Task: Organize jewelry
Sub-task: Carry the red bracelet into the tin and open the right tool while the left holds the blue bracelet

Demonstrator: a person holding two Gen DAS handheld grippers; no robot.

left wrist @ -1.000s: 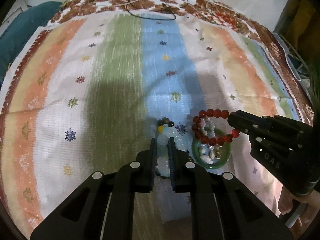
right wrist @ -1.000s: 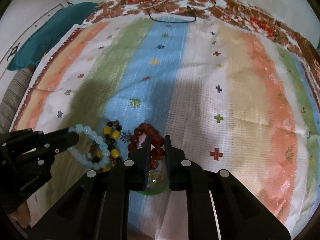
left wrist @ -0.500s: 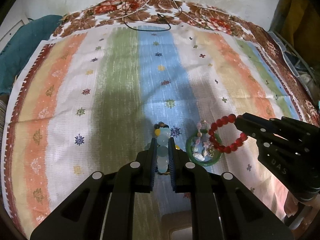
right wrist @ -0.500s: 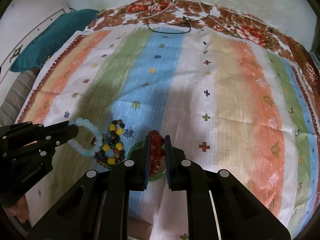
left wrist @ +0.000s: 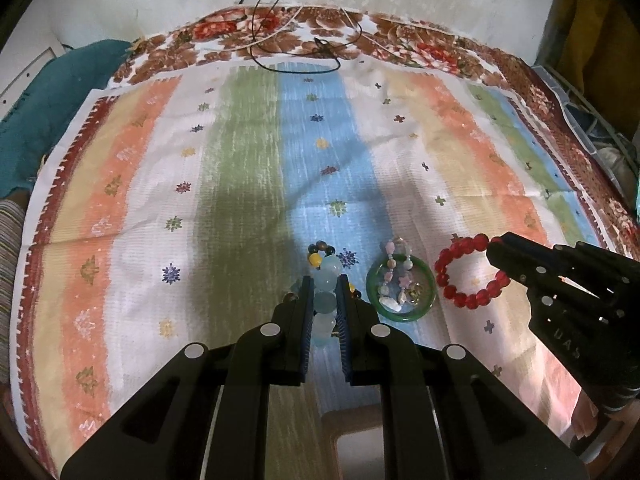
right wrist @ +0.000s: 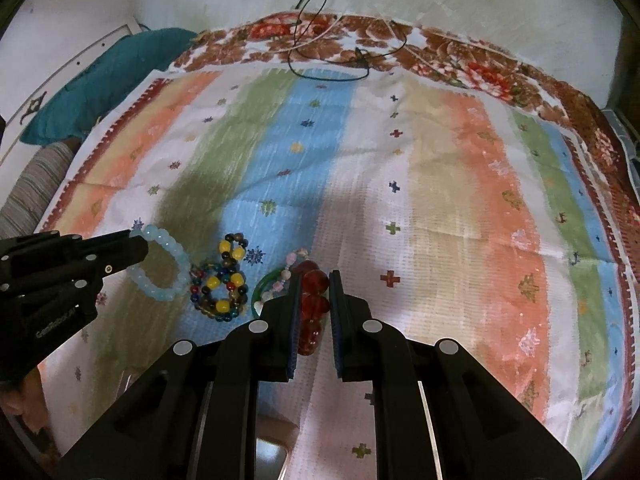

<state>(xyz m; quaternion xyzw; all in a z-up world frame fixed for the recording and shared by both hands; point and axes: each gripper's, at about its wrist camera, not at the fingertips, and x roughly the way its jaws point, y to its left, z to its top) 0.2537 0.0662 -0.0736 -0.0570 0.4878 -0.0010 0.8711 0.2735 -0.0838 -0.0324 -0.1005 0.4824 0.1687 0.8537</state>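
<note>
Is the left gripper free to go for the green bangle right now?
Probably not: the left gripper is shut on the pale blue bracelet. The green bangle lies uncovered on the cloth, but that bracelet would have to be put down first.

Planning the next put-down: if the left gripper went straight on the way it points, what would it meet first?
Probably the multicoloured bead bracelet on the striped cloth, lying just beyond the left gripper, whose jaws are shut on the pale blue bracelet. Depth is unclear, so it might land on cloth beside it.
</note>
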